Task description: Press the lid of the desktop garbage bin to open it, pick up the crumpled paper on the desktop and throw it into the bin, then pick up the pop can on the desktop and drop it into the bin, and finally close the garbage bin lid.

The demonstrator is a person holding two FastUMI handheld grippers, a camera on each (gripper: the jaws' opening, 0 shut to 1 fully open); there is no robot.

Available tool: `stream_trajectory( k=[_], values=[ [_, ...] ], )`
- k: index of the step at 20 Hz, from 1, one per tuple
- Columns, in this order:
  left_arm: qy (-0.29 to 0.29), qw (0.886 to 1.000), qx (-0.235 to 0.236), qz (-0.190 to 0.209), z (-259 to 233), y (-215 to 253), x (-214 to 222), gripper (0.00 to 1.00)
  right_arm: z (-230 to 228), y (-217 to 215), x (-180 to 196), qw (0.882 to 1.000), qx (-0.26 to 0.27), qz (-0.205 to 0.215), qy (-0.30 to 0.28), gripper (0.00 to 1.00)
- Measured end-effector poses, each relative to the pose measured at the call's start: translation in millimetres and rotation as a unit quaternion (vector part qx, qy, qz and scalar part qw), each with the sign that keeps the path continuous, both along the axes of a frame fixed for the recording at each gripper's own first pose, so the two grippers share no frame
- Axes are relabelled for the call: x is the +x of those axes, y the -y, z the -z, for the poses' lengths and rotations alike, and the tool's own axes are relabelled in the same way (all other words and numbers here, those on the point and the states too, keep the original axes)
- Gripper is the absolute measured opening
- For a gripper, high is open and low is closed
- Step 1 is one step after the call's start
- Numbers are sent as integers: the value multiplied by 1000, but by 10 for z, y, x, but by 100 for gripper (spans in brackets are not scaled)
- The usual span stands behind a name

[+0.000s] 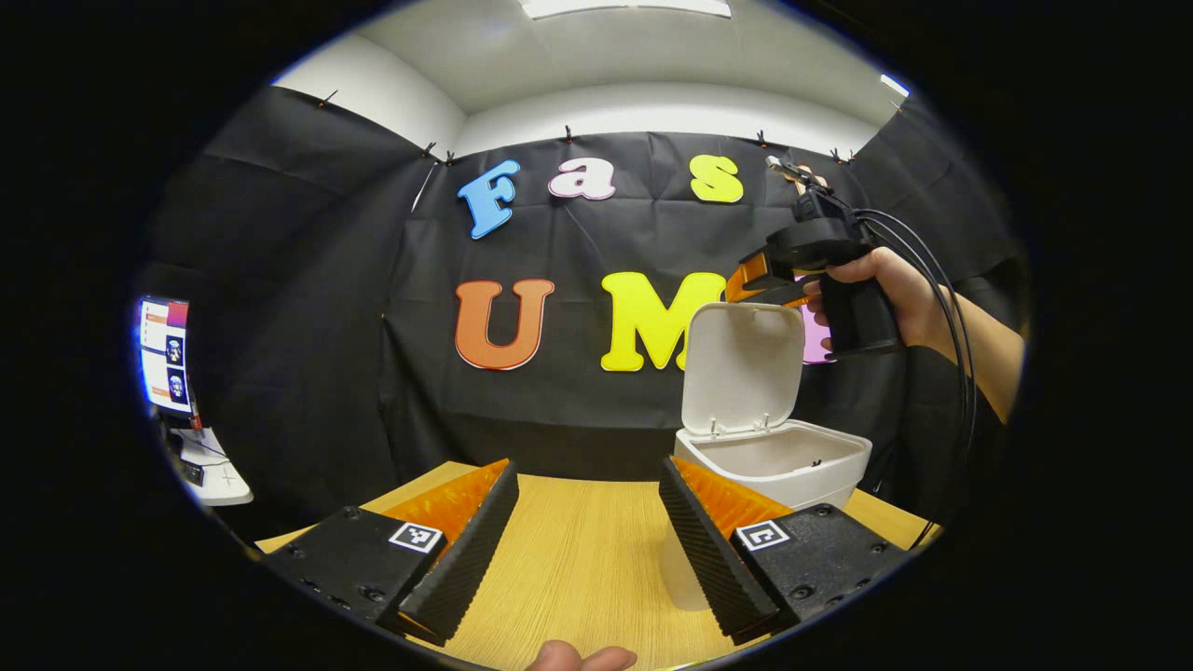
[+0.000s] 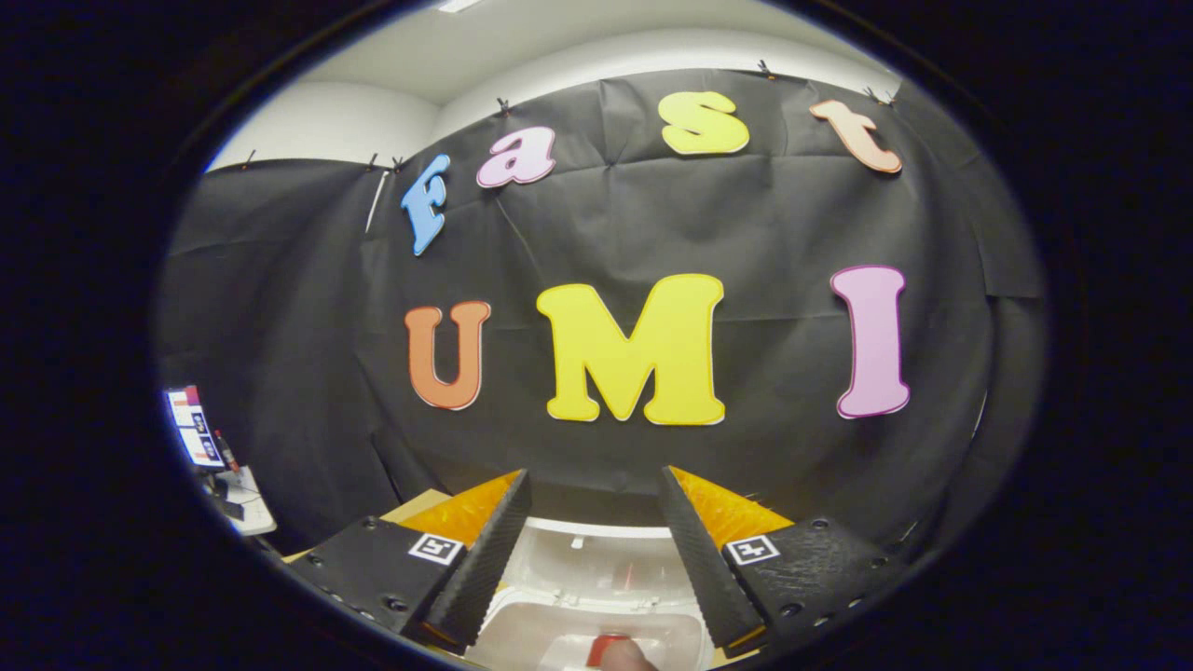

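The white desktop bin (image 1: 778,463) stands on the wooden table (image 1: 578,559) at the right, its lid (image 1: 743,366) raised upright. My left gripper (image 1: 587,471) is open and holds nothing, low over the table just left of the bin. A hand holds my right gripper (image 1: 760,280) above the raised lid. In the right gripper view that gripper (image 2: 595,475) is open and empty, looking down over the open bin (image 2: 522,620). A small red object (image 2: 606,645), likely the pop can, lies inside the bin.
The black cloth wall rises close behind the table. A monitor (image 1: 166,354) and a white side desk (image 1: 219,477) stand off the table's left side. Cables (image 1: 960,354) hang from the right gripper along the person's forearm.
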State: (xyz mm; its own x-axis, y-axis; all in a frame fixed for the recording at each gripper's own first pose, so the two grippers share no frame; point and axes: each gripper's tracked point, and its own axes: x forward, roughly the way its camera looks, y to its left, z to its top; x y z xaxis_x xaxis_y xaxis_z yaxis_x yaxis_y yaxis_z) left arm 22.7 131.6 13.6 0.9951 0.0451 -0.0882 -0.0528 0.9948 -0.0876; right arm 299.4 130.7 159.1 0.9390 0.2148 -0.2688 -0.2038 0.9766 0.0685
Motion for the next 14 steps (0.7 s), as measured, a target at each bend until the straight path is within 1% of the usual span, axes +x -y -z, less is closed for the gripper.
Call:
stream_trajectory(
  k=[3,6,10,11,12,14],
  values=[
    [3,1000,4,-3,-16,27,-5,98,33,11,-180,1000,-1,-4,-2,87],
    [9,1000,15,-8,-32,26,-55,98,143,-18,-439,1000,-1,-21,2,86],
    [8,1000,3,-4,-12,101,-93,98,594,-63,-812,998,5,-43,-34,86],
    [8,1000,2,-5,-20,107,-113,98,659,-40,-873,999,2,-41,-33,85],
    [12,1000,4,-8,-27,114,-119,98,772,-49,-1027,998,4,-49,-29,87],
    [7,1000,7,-19,51,101,-152,98,954,-43,-1204,998,6,-53,-26,88]
  ],
)
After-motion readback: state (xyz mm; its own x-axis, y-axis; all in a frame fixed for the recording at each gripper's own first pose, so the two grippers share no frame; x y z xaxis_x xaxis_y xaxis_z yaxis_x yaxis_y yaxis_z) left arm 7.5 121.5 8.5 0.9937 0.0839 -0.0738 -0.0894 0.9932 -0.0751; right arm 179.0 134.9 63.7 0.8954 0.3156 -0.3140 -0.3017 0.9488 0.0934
